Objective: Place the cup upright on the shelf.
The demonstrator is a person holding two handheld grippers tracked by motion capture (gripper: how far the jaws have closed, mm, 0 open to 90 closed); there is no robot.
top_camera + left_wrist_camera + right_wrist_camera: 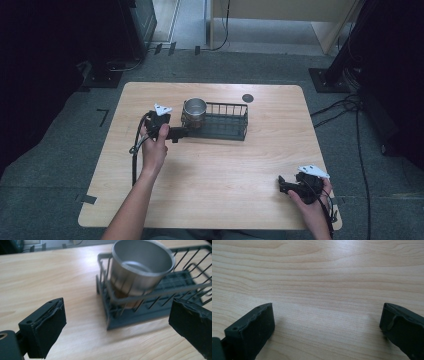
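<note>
cup (194, 111) standing upright in left end of rack (225, 122), upper centre of frame | left claw (186, 132) apart, just beside rack, grasping nothing | right claw (281, 184) apart, lower right, over bare table (225, 175) | judged: placing looks done, only withdrawal left

rack (160, 293) far end cut off, cup (140, 270) base behind wires, small dark disc (247, 98) perhaps a sticker

My left gripper (117, 322) has its jaws spread wide, with bare surface (215, 165) between them and the wire rack (222, 122) just ahead; the rack's near-left corner and the steel cup (140, 270) standing inside that end block any straight push forward. Around my right gripper (290, 187), near the right edge, the wood lies free on all sides, the rack well apart.
</note>
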